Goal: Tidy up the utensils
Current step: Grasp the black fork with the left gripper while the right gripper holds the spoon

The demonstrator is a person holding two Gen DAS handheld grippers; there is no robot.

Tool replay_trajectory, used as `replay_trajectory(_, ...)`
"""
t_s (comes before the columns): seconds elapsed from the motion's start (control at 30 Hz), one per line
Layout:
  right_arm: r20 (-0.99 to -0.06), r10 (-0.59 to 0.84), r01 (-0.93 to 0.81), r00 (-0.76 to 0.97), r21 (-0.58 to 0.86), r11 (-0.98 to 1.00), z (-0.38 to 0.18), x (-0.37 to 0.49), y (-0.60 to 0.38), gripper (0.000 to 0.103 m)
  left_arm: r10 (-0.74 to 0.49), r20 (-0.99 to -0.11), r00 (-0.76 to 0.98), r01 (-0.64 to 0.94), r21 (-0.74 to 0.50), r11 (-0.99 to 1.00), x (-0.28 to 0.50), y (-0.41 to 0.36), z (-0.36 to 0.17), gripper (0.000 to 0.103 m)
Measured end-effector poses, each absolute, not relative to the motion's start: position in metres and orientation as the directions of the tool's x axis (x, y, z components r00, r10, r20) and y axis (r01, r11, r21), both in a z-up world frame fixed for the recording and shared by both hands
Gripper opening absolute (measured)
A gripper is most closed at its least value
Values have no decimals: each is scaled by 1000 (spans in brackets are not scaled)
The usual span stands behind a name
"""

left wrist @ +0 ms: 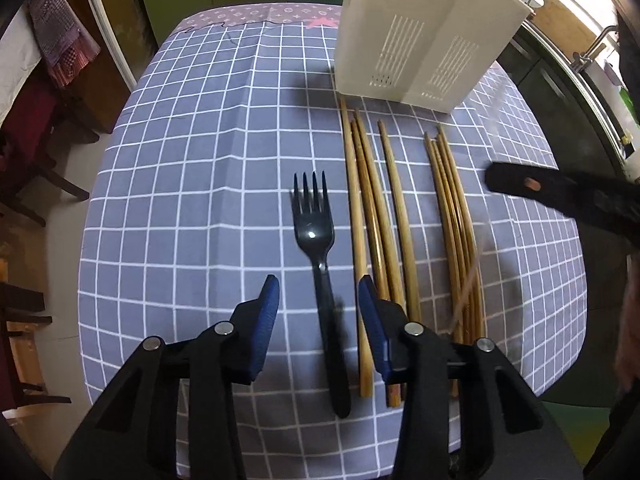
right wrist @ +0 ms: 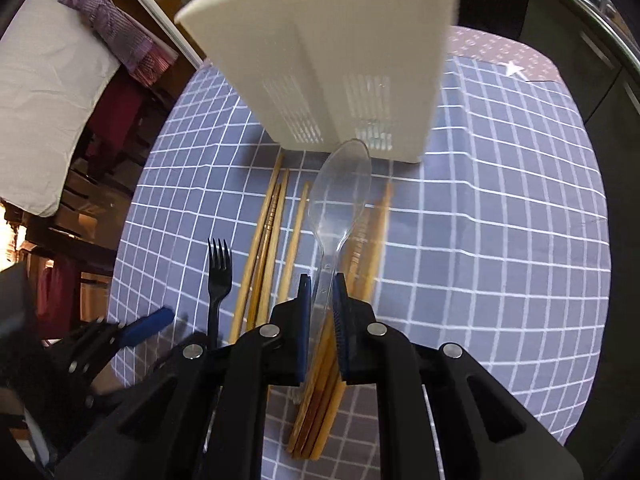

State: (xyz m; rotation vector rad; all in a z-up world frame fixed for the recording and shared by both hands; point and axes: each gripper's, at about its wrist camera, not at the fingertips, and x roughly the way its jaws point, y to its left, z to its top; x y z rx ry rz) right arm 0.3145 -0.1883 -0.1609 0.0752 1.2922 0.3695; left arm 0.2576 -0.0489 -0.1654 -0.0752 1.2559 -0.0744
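A black plastic fork [left wrist: 318, 264] lies on the checked tablecloth, its handle between the open blue pads of my left gripper [left wrist: 319, 296]; it also shows in the right wrist view [right wrist: 218, 276]. Several wooden chopsticks [left wrist: 384, 232] lie to its right in two groups, seen also in the right wrist view [right wrist: 268, 240]. My right gripper [right wrist: 321, 296] is shut on the handle of a clear plastic spoon [right wrist: 340, 196], held above the chopsticks with its bowl toward the white utensil holder [right wrist: 332, 60]. The holder [left wrist: 424, 28] stands at the table's far side.
The grey checked tablecloth [left wrist: 192, 160] covers the table, with edges left and near. Chairs and hanging cloths [left wrist: 60, 40] stand to the left. A counter with a sink tap [left wrist: 596, 48] lies to the right. The right gripper's black body [left wrist: 560, 192] is at the right.
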Motion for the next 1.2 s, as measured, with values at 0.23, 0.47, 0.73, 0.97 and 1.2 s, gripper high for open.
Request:
replay_trajectory(0.23, -897, 339, -222, 285, 282, 933, -137, 304, -225, 12, -93, -957, 274, -9, -99, 995, 272, -51, -178, 22)
replay_trajectory(0.47, -854, 392, -225, 343, 330, 917, -108, 304, -242, 12, -75, -964, 254, -20, -83, 996, 279, -50, -190, 10)
replay_trajectory(0.73, -807, 412, -255, 423, 331, 909, -65, 308, -241, 6, -79, -960, 269, -2, -82, 997, 280, -50, -188, 9)
replay_trajectory(0.97, -926, 287, -203, 245, 241, 949, -124, 335, -232, 13, -84, -958, 275, 22, -81, 996, 281, -50, -189, 9)
replay_trajectory(1.2, -961, 255, -115, 109, 242, 963, -175, 359, -230, 13, -96, -955, 281, 40, -89, 995, 284, -48, -190, 9)
